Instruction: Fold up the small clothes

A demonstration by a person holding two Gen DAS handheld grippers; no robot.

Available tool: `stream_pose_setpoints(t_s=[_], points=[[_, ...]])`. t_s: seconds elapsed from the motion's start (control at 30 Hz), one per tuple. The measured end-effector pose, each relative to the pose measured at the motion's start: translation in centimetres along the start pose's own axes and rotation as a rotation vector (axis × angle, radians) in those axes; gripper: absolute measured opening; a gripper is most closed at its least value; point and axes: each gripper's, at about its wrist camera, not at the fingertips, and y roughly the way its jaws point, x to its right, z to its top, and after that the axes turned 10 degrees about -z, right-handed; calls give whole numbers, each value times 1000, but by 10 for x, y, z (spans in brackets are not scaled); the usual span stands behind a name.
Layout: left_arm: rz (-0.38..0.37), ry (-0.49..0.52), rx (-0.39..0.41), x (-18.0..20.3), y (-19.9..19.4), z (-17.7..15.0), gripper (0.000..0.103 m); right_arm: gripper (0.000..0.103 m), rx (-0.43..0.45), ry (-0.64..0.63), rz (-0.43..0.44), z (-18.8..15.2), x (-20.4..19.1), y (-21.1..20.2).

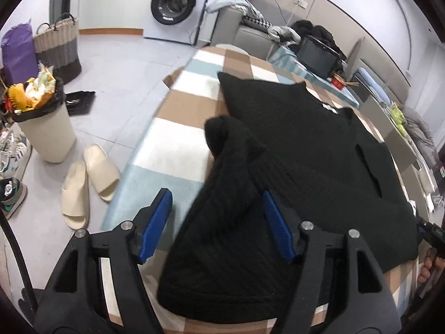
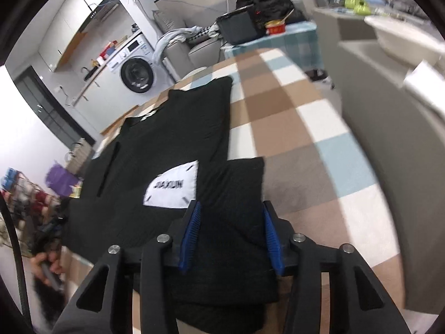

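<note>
Black knit garment [image 1: 306, 144]: lies spread flat on a checked blanket [image 1: 178, 150] of brown, white and pale blue squares; one sleeve [image 1: 222, 194] folded in over the near edge; white label patch [image 2: 172, 185] on the body (lettering not legible).
Left gripper [image 1: 217, 220]: jaws apart, blue pads either side of the folded sleeve, not pressing it.
Right gripper [image 2: 230, 236]: jaws apart over the other sleeve [image 2: 239, 194], not clamped.
Room: grey tiled floor [image 1: 119, 64]; washing machine [image 1: 178, 2] by the far wall; woven basket [image 1: 58, 44]; full waste bin [image 1: 44, 122]; pair of cream slippers [image 1: 89, 181]; grey sofa [image 1: 250, 30] with heaped clothes.
</note>
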Motion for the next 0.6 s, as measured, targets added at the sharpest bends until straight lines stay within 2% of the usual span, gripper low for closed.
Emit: stream_pose_setpoints(t_s=[0.03,0.1,0.13,0.17,0.3,0.43,0.6], points=[[-9,4,-10,2,4,-2,62,45,-5,-12,-3,0,-3,3],[-27,24,-13,9,8,-3,45,45,-5,-40,-18,0,-10,6],[-59,39,-36,14,12,-4,29,45,-2,-52,-20,0,-13,7],[-66,52,-39,18,12,-5,25,44,0,-61,-26,0,-15,8],[-45,99,-39,30,11,-9,20,37,-5,-102,-33,-1,-21,10],[-43,98,-39,33,0,-17,19,35,-19,-133,-41,-5,-25,10],[-25,110,-47,35,-26,-41,19,35,-42,-154,-39,-17,-24,1]])
